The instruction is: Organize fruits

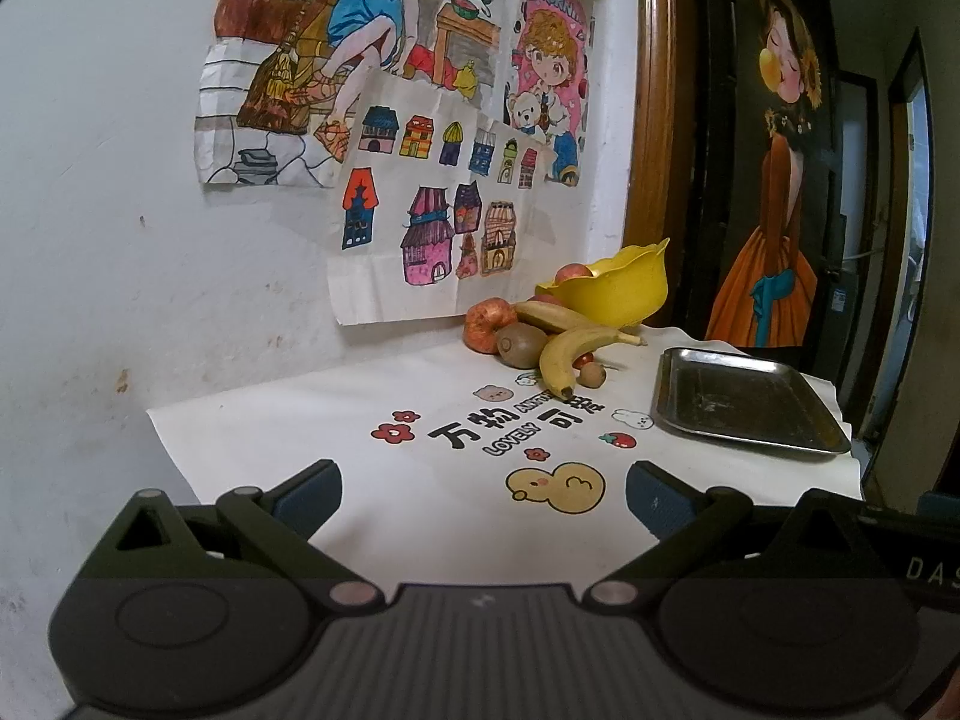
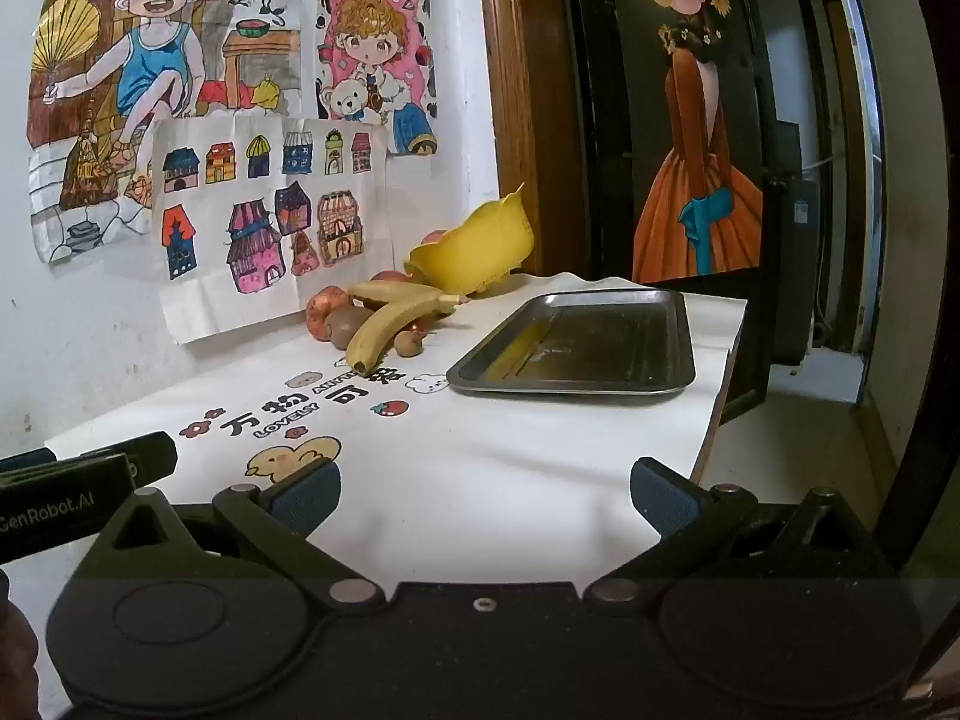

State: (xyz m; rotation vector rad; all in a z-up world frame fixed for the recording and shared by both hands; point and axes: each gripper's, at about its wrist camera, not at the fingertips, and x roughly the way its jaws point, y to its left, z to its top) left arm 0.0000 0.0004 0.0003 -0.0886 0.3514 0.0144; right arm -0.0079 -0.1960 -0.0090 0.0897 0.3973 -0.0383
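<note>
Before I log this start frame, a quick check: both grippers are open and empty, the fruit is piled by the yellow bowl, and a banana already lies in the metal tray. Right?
One thing is wrong: the metal tray holds no fruit, as the right wrist view shows. Both bananas lie on the cloth with the other fruit by the yellow bowl. The left gripper and right gripper are open and empty.

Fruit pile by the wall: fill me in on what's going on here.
Nothing has been picked up yet. The left hand-held gripper and right hand-held gripper both hover open and empty over the near side of the tablecloth. Two bananas, a kiwi, an apple and smaller fruits lie heaped beside the tipped yellow bowl. The metal tray holds no fruit.
</note>
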